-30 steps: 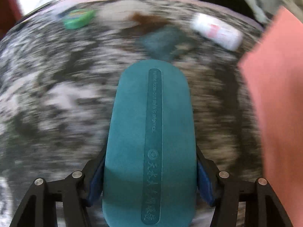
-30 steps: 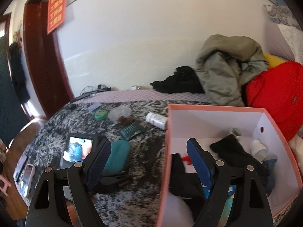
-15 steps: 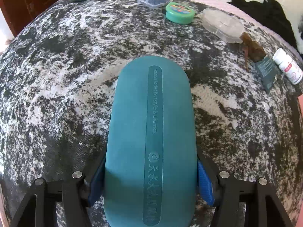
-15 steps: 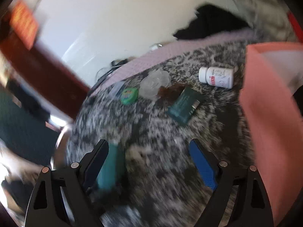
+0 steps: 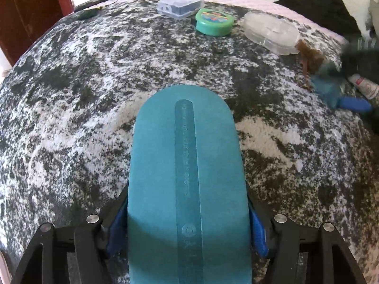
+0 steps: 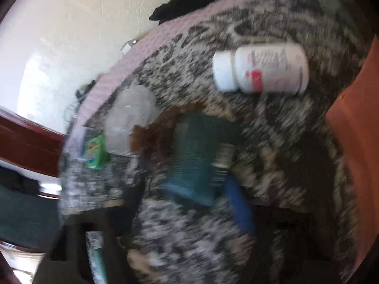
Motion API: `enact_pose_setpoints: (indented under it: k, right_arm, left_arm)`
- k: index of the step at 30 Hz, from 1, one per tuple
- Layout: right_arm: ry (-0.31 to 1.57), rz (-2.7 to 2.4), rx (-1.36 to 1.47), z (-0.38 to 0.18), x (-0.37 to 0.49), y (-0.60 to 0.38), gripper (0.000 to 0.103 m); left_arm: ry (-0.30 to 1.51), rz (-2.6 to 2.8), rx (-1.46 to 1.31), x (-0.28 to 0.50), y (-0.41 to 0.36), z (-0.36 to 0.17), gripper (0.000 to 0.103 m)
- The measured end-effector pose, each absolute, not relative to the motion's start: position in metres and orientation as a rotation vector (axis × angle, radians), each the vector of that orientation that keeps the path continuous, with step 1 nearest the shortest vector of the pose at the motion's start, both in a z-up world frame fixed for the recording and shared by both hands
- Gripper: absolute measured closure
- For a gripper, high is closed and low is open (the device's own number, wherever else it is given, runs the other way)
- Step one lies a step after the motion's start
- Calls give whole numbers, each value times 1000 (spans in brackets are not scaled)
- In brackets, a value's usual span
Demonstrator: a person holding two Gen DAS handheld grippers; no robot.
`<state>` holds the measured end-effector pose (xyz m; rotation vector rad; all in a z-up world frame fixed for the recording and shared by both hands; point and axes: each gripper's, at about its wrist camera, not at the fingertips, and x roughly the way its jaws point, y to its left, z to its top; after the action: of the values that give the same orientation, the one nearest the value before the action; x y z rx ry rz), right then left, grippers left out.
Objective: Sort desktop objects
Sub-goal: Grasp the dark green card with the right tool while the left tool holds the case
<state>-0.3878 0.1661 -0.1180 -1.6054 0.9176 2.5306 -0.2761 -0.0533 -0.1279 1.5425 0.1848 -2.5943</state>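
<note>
My left gripper [image 5: 187, 232] is shut on a long teal case [image 5: 187, 189], held above the black-and-white mottled cloth [image 5: 83, 94]. My right gripper [image 6: 187, 196] is open, blurred by motion, low over a dark teal flat packet [image 6: 191, 156]; its blue pad [image 6: 239, 203] lies right of the packet. The right gripper's blue pad also shows in the left wrist view [image 5: 353, 104] beside the same packet [image 5: 327, 90]. A white pill bottle [image 6: 260, 68] lies just beyond the packet.
A green round tin [image 5: 214, 21], a clear plastic box [image 5: 181, 8], a clear oval case [image 5: 272, 32] and a brown tuft [image 5: 310, 58] lie toward the far edge. The pink box wall [image 6: 357, 127] stands at the right.
The right gripper has swung from over the pink box down to the teal packet. The left gripper, still gripping the teal case, has turned left away from the box.
</note>
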Motion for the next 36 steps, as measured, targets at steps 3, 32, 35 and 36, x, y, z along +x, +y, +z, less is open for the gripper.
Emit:
enact_pose_setpoints:
  k: [3,32,35,36]
  right_arm:
    - [897,2550,-1625,-114,-384,169,90]
    - [1360,2550,-1507,-130,-369,187,95]
    - [1331,2591,-1534,-122,-366,183,95]
    - [1309,2607,-1530,-116,-362,182,95]
  left_arm:
    - [238,-2593,1553,-274,-58,-126,36]
    - [205,-2601,1549,-249,-68,-127,36]
    - [243,-2610,1527,-249,-70,-126,36]
    - [269,-2613,1519,-248,-72,-125,36]
